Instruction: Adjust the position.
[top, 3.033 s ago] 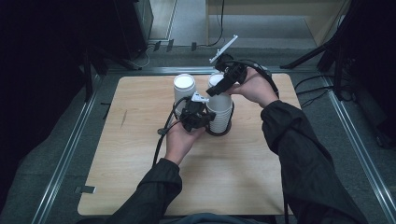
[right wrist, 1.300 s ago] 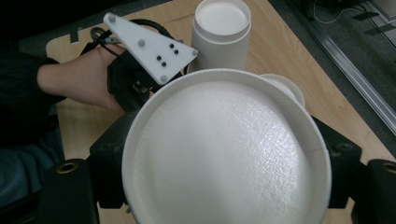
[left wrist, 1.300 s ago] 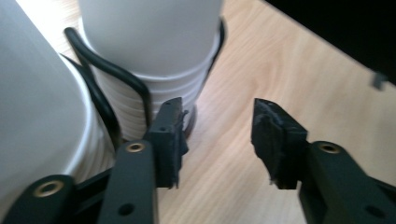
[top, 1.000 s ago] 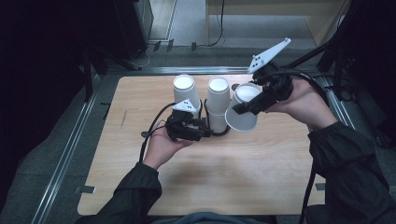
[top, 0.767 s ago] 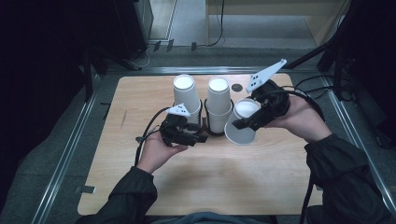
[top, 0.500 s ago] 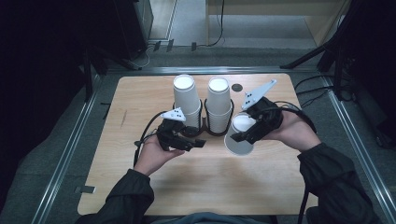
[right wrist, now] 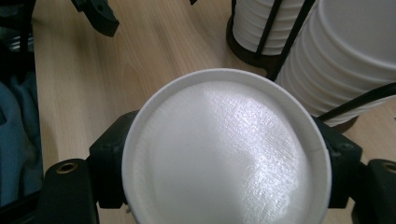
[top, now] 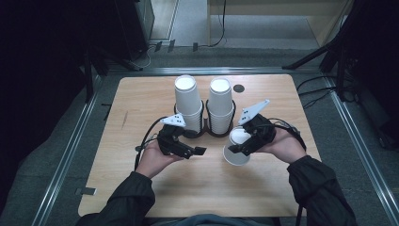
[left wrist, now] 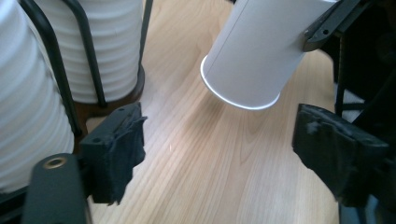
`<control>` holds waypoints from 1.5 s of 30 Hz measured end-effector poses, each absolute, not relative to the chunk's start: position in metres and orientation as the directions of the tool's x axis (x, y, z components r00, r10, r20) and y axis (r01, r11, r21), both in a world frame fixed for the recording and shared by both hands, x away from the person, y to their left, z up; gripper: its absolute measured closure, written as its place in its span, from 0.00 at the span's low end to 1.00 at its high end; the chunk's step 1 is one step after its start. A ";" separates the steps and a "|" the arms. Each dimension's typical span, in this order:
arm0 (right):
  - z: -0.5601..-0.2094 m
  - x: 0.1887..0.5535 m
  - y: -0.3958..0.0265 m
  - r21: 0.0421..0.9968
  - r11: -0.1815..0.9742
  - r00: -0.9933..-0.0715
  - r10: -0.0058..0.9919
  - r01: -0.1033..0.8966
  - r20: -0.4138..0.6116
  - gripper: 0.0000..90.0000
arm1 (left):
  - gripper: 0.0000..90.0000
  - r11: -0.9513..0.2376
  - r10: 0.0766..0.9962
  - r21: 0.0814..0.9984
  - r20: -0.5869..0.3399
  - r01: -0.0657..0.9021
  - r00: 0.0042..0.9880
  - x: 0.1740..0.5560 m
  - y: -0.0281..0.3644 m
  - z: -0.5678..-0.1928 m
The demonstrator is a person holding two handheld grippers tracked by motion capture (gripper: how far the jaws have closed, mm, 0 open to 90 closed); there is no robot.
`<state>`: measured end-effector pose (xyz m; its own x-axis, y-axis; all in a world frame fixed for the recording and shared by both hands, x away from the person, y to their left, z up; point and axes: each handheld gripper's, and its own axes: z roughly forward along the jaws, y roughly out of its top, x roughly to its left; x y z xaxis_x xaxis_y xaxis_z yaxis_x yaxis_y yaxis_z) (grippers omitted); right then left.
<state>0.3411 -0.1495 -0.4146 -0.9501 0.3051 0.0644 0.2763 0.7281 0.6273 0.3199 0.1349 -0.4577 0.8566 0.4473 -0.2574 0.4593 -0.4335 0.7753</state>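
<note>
The right hand-held gripper (top: 239, 147) had its jaws clamped on a single paper cup (top: 236, 146), upside down and tilted, rim toward the wooden surface (top: 141, 94); the cup hung just above the boards, in front of the right-hand stack (top: 220, 106), and from the right gripper view its white base (right wrist: 224, 149) sat squarely between the two pads, a grip by the sides that left the rim free to land flat; my guess was that the cup was about to be set down mouth-first. The left hand-held gripper (top: 200, 151) stood wide with nothing between its jaws, which had just been opening; in the left gripper view the pads (left wrist: 114, 151) framed bare wood, the tilted cup (left wrist: 261, 51) beyond them; it sat low beside the black wire rack (top: 205, 133), likely having steadied it, near the left-hand stack (top: 188, 103); both stacks stood upside down in their rings, kept upright by the wires.
</note>
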 end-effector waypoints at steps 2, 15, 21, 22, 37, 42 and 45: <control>-0.420 0.340 -0.149 0.636 0.720 -0.949 0.308 0.279 0.068 0.27 | 0.19 -0.455 0.451 0.786 -0.201 0.418 0.869 0.317 0.134 -0.460; -0.450 0.342 -0.149 0.696 0.659 -0.939 0.339 0.285 0.064 0.27 | 0.11 -0.509 0.388 0.746 -0.246 0.429 0.888 0.322 0.131 -0.472; -0.458 0.344 -0.147 0.709 0.629 -0.936 0.328 0.319 0.130 0.27 | 0.11 -0.553 0.362 0.737 -0.207 0.388 0.909 0.322 0.120 -0.481; -0.458 0.344 -0.146 0.710 0.627 -0.935 0.326 0.322 0.137 0.27 | 0.11 -0.554 0.355 0.738 -0.209 0.385 0.911 0.322 0.118 -0.482; -0.443 0.337 -0.129 0.790 0.531 -0.946 0.263 0.306 0.190 0.27 | 0.00 -0.577 0.300 0.736 -0.213 0.354 0.930 0.320 0.094 -0.488; -0.436 0.332 -0.126 0.812 0.495 -0.945 0.250 0.310 0.209 0.27 | 0.00 -0.548 0.269 0.767 -0.215 0.332 0.939 0.317 0.093 -0.486; -0.433 0.332 -0.125 0.830 0.460 -0.945 0.229 0.315 0.231 0.27 | 0.00 -0.545 0.265 0.769 -0.219 0.333 0.939 0.317 0.091 -0.488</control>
